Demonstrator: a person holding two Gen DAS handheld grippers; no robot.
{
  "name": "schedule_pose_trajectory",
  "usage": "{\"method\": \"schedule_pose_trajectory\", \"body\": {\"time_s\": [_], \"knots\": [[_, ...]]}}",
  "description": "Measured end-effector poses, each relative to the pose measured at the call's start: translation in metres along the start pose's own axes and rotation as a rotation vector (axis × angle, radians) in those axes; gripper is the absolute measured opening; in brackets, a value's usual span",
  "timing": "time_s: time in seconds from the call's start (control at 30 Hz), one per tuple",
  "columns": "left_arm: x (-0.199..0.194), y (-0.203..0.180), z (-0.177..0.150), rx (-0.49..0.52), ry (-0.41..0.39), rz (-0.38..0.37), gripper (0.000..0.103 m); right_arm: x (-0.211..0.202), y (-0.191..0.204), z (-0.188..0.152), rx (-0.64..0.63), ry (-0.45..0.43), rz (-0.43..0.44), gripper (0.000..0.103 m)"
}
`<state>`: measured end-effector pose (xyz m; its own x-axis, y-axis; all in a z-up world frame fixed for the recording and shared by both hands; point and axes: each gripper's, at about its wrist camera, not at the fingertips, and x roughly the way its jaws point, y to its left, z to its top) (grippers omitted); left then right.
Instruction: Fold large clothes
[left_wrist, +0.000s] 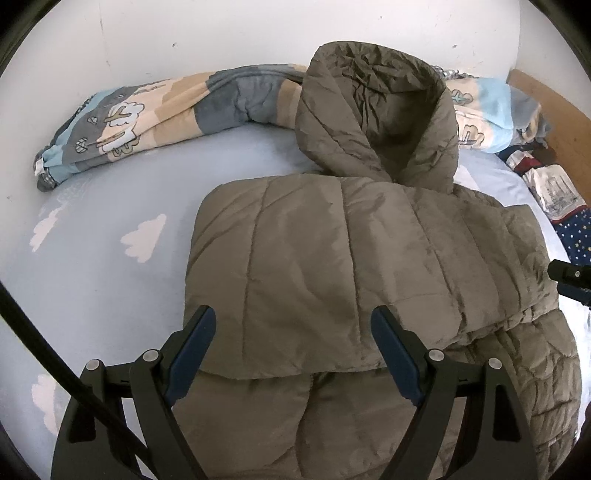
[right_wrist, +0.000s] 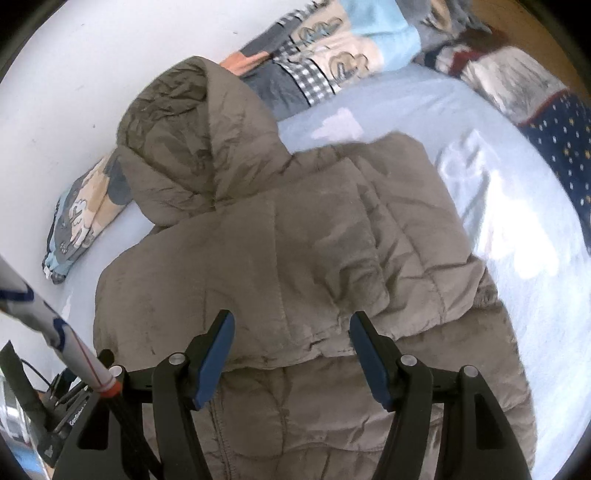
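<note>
An olive-brown quilted hooded jacket (left_wrist: 332, 258) lies on the bed, its lower part folded up over the body, hood (left_wrist: 376, 110) toward the wall. It also shows in the right wrist view (right_wrist: 288, 251). My left gripper (left_wrist: 293, 317) is open and empty, hovering above the folded edge at the jacket's near side. My right gripper (right_wrist: 291, 321) is open and empty, also just above the folded edge. The right gripper's body shows at the right edge of the left wrist view (left_wrist: 570, 277).
The bed has a light blue sheet with white clouds (left_wrist: 110, 258). A rolled patterned blanket (left_wrist: 147, 118) lies along the white wall behind the hood. Star-patterned bedding (right_wrist: 554, 129) lies at the right. A wooden headboard (left_wrist: 550, 107) is at the far right.
</note>
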<state>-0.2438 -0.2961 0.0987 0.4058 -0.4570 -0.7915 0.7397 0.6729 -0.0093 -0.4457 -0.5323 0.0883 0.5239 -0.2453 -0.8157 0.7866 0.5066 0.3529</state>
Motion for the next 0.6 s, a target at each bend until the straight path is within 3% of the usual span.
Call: {"method": "schedule_pose_trajectory", "body": {"time_s": [0.4, 0.53, 0.6], "knots": [[0.004, 0.01, 0.002, -0.082, 0.032, -0.067, 0.085, -0.031, 0.009, 0.01, -0.065, -0.041, 0.046, 0.069], [0.019, 0.003, -0.004, -0.066, 0.119, -0.096, 0.085, -0.05, 0.016, 0.033, -0.08, -0.055, 0.044, 0.07], [0.021, -0.002, -0.006, -0.046, 0.122, -0.077, 0.085, -0.057, 0.026, 0.052, -0.102, -0.065, 0.017, 0.07]]}}
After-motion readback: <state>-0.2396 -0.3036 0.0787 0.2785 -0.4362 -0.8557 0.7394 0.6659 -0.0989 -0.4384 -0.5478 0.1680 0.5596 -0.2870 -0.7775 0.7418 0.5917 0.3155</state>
